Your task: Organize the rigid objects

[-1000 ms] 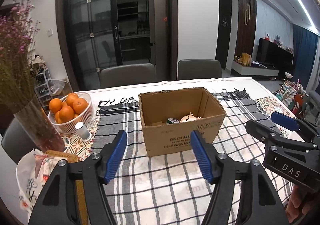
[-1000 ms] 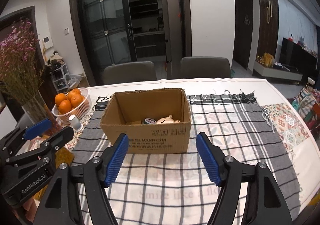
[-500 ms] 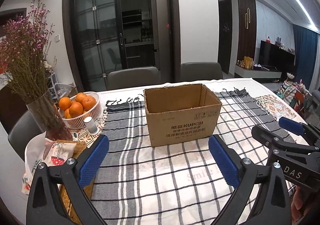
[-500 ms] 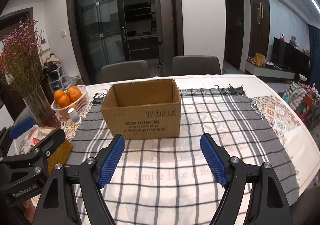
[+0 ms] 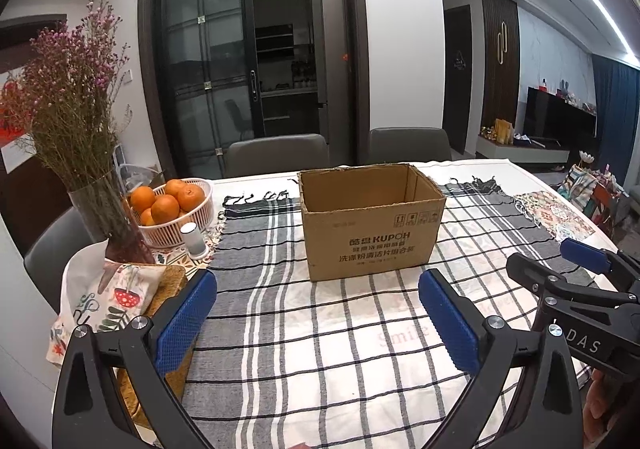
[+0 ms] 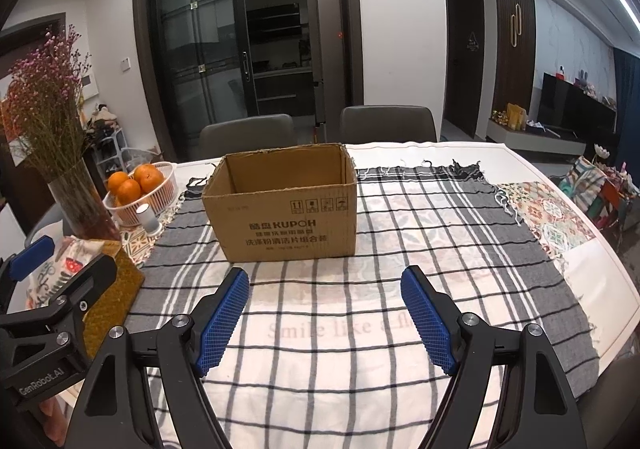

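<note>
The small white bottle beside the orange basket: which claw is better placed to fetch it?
Left, probably. The small white bottle stands far to the left, nearer the left claw; the right claw would have to cross over. Both claws have just been opening, and nothing is between their fingers.

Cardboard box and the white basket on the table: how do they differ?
The cardboard box is brown, straight-sided and printed; the basket is white, round and slatted. The basket is heaped with oranges; the box's inside is hidden from this angle. The box stands on the checked cloth; the basket sits left of it, beside the vase. Both are upright and open-topped.
</note>
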A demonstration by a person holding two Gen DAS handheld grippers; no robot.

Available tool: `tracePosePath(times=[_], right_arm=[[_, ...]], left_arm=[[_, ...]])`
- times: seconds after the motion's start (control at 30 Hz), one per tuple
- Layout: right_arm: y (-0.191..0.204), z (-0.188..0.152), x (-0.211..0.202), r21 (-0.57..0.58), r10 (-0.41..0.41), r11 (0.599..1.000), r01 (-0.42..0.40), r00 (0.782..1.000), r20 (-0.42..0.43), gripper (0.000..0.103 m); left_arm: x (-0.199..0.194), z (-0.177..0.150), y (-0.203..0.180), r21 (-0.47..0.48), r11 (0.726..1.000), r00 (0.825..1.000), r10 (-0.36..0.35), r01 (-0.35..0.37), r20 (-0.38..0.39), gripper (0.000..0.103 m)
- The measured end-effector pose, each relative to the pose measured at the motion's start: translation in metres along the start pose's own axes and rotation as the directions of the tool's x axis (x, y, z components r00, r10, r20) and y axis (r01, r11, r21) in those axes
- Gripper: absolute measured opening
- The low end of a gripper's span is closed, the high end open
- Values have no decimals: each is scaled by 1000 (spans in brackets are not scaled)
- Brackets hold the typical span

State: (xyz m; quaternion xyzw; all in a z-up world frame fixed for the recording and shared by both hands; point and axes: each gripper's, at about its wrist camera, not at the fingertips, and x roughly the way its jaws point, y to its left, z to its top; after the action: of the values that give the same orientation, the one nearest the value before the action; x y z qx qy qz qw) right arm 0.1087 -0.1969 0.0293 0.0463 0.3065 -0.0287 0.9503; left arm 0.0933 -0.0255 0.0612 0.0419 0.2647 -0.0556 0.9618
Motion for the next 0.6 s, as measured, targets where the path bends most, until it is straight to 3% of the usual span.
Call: tracePosePath(times=[0.6], right_arm=[[-2, -7, -13, 9, 8, 1000, -8, 1000, 18, 79]], left_arm=[[-16, -5, -1, -4, 1000, 1000, 8, -8, 24, 103]])
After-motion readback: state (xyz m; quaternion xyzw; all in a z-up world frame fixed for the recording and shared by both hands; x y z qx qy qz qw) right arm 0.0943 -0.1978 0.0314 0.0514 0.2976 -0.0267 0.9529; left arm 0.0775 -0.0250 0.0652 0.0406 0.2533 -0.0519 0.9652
